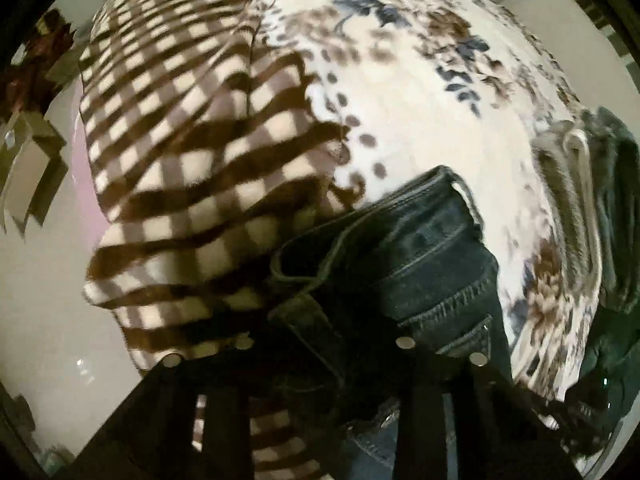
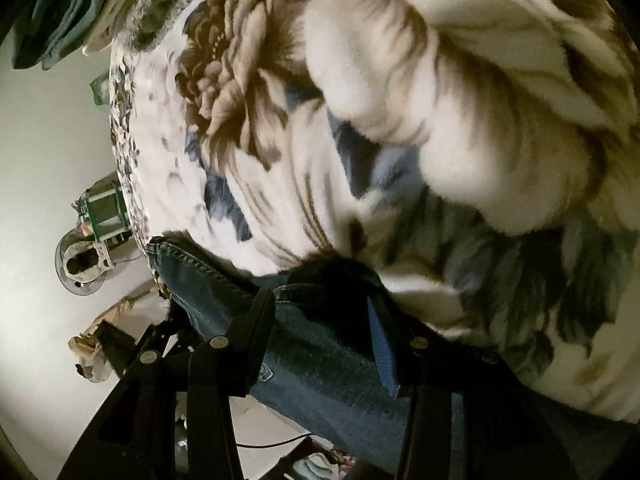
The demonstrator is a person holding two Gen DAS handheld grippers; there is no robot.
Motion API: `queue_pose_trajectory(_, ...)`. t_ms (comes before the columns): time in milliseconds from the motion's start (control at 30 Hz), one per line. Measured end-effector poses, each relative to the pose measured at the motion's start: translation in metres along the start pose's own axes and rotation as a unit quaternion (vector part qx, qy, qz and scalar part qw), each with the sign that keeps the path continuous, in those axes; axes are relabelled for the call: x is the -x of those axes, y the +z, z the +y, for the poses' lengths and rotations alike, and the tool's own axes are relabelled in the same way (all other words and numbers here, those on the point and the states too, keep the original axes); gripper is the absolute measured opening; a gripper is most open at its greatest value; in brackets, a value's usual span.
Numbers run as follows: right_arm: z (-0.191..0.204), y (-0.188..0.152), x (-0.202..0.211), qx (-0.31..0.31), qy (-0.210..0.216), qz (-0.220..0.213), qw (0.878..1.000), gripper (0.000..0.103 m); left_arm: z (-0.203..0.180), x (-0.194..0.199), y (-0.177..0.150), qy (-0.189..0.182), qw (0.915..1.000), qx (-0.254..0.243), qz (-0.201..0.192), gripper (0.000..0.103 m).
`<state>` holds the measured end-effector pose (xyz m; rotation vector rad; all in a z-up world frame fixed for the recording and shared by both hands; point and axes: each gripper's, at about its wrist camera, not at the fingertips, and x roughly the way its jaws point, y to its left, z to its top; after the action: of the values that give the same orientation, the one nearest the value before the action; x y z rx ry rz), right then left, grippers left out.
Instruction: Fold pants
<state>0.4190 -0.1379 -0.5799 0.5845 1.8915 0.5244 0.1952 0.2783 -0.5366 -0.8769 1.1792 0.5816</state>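
Note:
The pants are dark blue jeans (image 1: 424, 256), bunched at the near edge of a bed. In the left wrist view my left gripper (image 1: 324, 344) is shut on the jeans' waistband, with denim pinched between its black fingers (image 1: 416, 364). In the right wrist view the jeans (image 2: 320, 344) run from a stitched hem at the left into my right gripper (image 2: 324, 320), which is shut on the denim. Its left finger (image 2: 260, 320) lies over the cloth and the right one is partly hidden behind a fold.
A white blanket with brown and blue flowers (image 1: 420, 92) covers the bed. A brown checked blanket (image 1: 192, 128) lies on its left part. Grey and dark green clothes (image 1: 592, 200) are piled at the right. Pale floor with clutter (image 2: 88, 256) lies beside the bed.

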Motion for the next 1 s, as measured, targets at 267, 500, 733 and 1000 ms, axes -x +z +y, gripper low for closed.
queue_pose_trajectory(267, 0.019, 0.006, -0.022, 0.015, -0.029, 0.011, 0.999, 0.009, 0.008, 0.015, -0.012, -0.017, 0.9998, 0.008, 0.005, 0.026)
queue_pose_trajectory(500, 0.027, 0.01, -0.006, 0.004, -0.035, -0.071, 0.997, 0.007, -0.004, 0.01, -0.007, -0.009, 0.9999, -0.009, 0.011, 0.026)
queue_pose_trajectory(733, 0.025, 0.007, 0.018, 0.017, -0.055, -0.081, 0.995, 0.05, -0.032, 0.024, -0.009, 0.052, 0.996, -0.072, 0.014, 0.038)
queue_pose_trajectory(1000, 0.022, -0.039, -0.004, 0.044, -0.036, -0.054, 0.997, 0.052, -0.064, 0.053, -0.036, 0.127, 0.9799, -0.149, -0.037, 0.082)
